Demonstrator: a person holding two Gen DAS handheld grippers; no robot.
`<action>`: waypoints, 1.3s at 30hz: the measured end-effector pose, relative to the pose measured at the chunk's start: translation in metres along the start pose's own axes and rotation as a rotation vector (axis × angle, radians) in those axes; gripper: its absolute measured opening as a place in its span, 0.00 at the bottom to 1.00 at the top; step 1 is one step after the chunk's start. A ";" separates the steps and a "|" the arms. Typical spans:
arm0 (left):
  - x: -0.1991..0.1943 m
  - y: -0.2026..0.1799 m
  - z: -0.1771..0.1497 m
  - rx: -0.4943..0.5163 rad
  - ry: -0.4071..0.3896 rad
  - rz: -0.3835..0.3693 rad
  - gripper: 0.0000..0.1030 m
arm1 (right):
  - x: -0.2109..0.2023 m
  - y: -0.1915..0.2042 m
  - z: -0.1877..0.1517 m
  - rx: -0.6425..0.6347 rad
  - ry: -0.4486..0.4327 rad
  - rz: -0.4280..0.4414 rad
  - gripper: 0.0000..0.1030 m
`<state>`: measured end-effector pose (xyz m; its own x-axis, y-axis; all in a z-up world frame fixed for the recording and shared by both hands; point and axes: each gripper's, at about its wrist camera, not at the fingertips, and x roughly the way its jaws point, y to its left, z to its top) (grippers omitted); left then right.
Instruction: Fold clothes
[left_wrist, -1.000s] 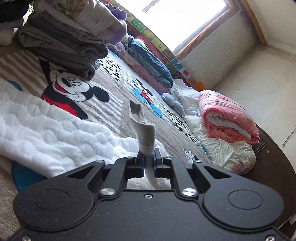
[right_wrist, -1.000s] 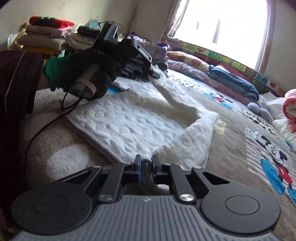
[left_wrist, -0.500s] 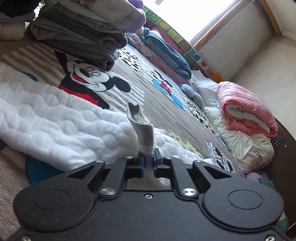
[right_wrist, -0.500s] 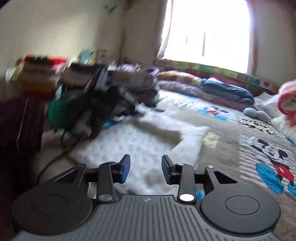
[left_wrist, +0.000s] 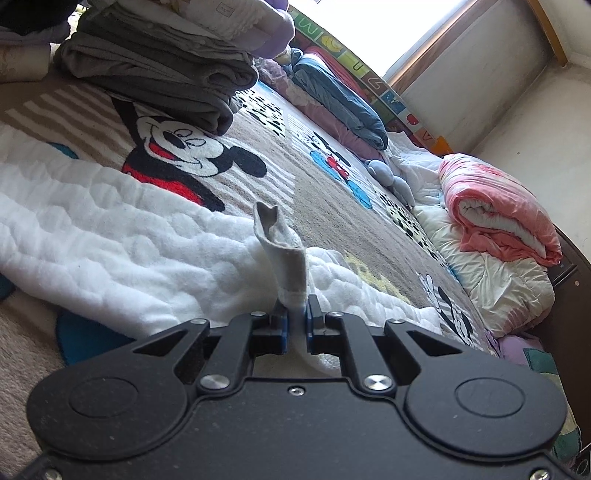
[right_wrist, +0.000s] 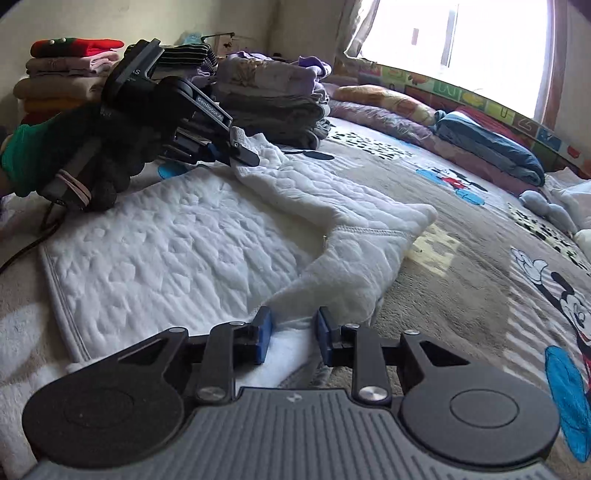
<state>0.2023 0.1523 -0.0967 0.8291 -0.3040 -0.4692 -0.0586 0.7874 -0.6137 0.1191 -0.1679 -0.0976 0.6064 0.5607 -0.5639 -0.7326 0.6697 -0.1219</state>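
Note:
A white quilted fleece garment (right_wrist: 177, 251) lies spread on the Mickey Mouse blanket (right_wrist: 498, 266). My left gripper (left_wrist: 295, 325) is shut on a corner of the white garment (left_wrist: 284, 254), whose tip stands up between the jaws. In the right wrist view the left gripper (right_wrist: 243, 151) holds that corner low at the garment's far edge. My right gripper (right_wrist: 291, 332) is open, its blue pads either side of a fold of the garment at its near edge.
Stacks of folded clothes (right_wrist: 273, 96) stand at the back, with grey ones (left_wrist: 159, 70) close to the garment. A folded blue quilt (right_wrist: 491, 144) lies along the window wall. A rolled pink and white duvet (left_wrist: 502, 221) sits at the right.
My right gripper has opened and let go of the near edge, pulled back, then returned low over the fold. My left gripper has lowered its held corner toward the blanket.

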 end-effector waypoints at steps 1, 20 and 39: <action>0.000 0.000 0.000 0.001 0.004 0.000 0.06 | -0.001 -0.002 0.002 0.004 0.004 0.007 0.29; -0.020 -0.023 -0.031 0.070 -0.010 0.110 0.07 | 0.023 -0.054 0.020 0.109 -0.051 0.103 0.27; -0.022 -0.011 -0.029 0.000 0.051 0.053 0.07 | 0.129 -0.139 0.061 0.241 0.018 0.156 0.27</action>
<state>0.1689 0.1350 -0.0977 0.7952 -0.2890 -0.5330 -0.1018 0.8029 -0.5873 0.3178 -0.1590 -0.1033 0.4848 0.6592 -0.5749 -0.7207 0.6734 0.1644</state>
